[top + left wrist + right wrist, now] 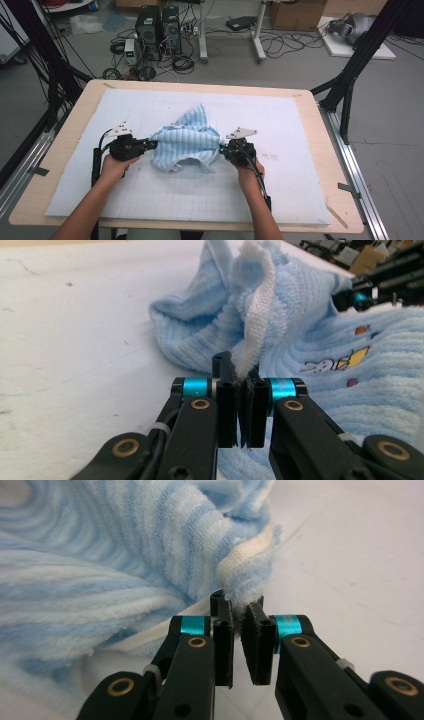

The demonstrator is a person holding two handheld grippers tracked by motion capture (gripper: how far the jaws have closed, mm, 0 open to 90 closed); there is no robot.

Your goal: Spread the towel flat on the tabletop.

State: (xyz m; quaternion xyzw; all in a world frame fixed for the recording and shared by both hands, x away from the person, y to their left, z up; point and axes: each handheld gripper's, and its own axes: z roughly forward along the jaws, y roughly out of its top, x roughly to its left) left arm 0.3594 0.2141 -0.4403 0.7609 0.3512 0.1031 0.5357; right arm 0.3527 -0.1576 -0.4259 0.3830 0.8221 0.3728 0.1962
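Towel [186, 140], pale blue and ribbed, lies bunched in the middle of the white mat [125, 195], pinched at both sides as a person appears to ready it for spreading or folding. Nearest the person, the left gripper [151, 144] clamps the towel's white hem [256, 325] at its left side, jaws closed on the trim; the right gripper [221, 149] bites the white border [245, 572] at the towel's right side, jaws nearly together on the fabric. Holding two opposite edge points would let the cloth be pulled taut. Between them the towel heaps up in folds, a cartoon print [340, 362] showing on one face. Around the towel the mat is bare. Beyond it, past the table's [75, 107] far edge, computer towers [159, 27], cables and boxes sit on the floor, well apart from the work.
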